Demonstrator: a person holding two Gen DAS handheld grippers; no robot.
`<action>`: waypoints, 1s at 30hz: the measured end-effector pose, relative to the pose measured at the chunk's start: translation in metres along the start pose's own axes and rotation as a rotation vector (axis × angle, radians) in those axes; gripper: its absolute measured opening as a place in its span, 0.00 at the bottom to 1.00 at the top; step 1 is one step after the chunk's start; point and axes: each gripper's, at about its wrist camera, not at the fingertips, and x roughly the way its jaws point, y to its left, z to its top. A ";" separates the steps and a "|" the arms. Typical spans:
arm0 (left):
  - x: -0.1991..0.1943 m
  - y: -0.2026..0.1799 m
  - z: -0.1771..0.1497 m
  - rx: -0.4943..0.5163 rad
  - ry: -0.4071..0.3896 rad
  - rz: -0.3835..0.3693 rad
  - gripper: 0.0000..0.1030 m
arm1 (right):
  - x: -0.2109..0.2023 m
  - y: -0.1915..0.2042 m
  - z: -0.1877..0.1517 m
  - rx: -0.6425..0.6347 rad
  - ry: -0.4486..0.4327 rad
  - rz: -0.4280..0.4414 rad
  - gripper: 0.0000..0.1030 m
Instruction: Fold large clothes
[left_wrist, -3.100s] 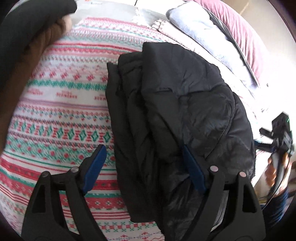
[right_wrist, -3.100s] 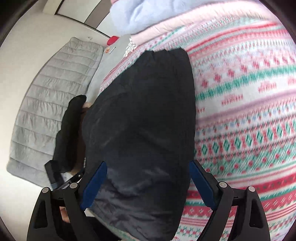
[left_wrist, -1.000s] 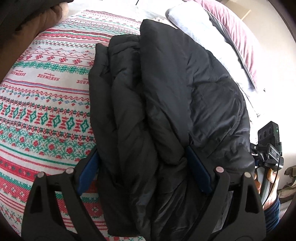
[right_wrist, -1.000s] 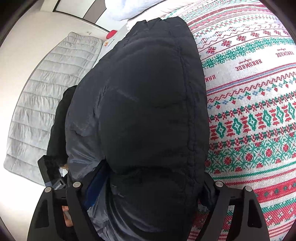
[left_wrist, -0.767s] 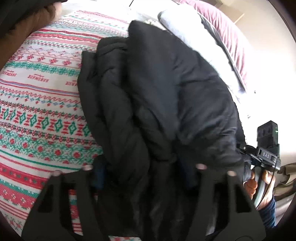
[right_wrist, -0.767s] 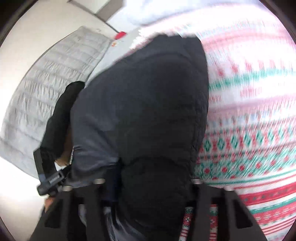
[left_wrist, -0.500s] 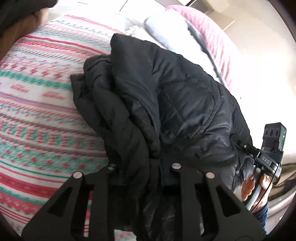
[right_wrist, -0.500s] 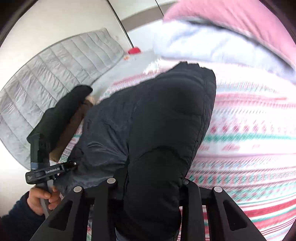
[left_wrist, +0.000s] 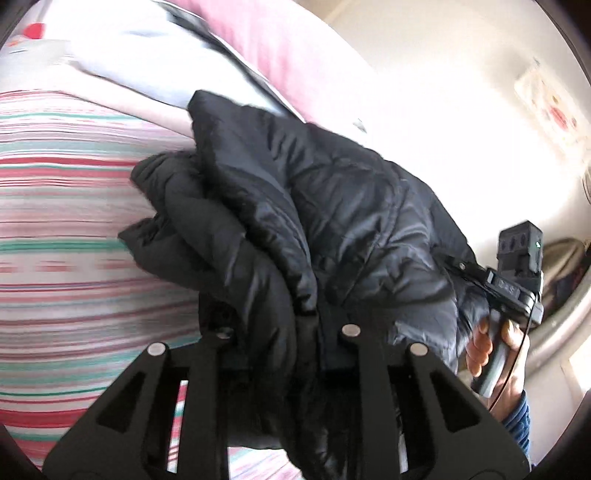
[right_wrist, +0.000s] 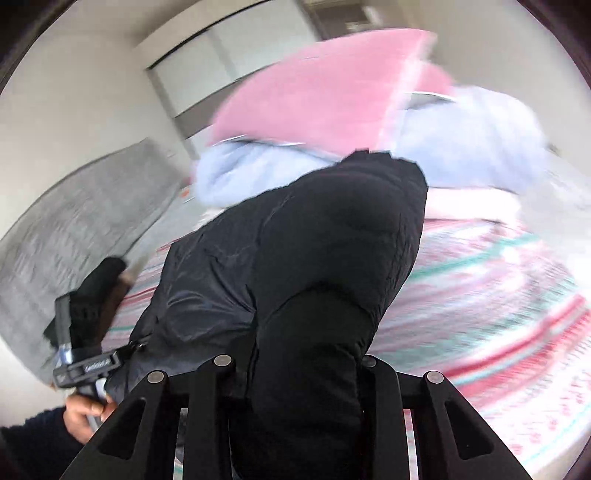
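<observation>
A folded black puffer jacket (left_wrist: 332, 221) hangs lifted above the patterned bedspread (left_wrist: 66, 229). My left gripper (left_wrist: 288, 328) is shut on one end of the bundle, its pads buried in the padded cloth. At the other end my right gripper (right_wrist: 299, 354) is shut on the black puffer jacket (right_wrist: 314, 258), thick folds bulging out between its jaws. The right gripper (left_wrist: 513, 284) also shows at the jacket's far side in the left wrist view, held by a hand. The left gripper (right_wrist: 85, 365) shows low left in the right wrist view.
A pale blue blanket (right_wrist: 461, 147) and a pink pillow (right_wrist: 314, 92) are piled at the head of the bed. A grey quilted mat (right_wrist: 74, 221) lies on the floor to the left. A dark sleeve (right_wrist: 33, 435) holds the other tool.
Both grippers closed on the jacket's ends, then lifted it off the bedspread and carried it toward the pillows. The views tilted up and the background blurs with the motion.
</observation>
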 end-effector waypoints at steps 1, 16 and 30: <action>0.017 -0.012 -0.001 0.010 0.011 -0.007 0.24 | -0.004 -0.021 0.001 0.023 -0.006 -0.008 0.29; 0.130 -0.032 -0.028 -0.025 0.179 -0.050 0.47 | -0.006 -0.220 -0.055 0.388 0.075 -0.138 0.78; 0.005 -0.041 -0.032 0.115 0.196 0.232 0.77 | -0.102 -0.079 -0.064 0.291 -0.004 -0.536 0.82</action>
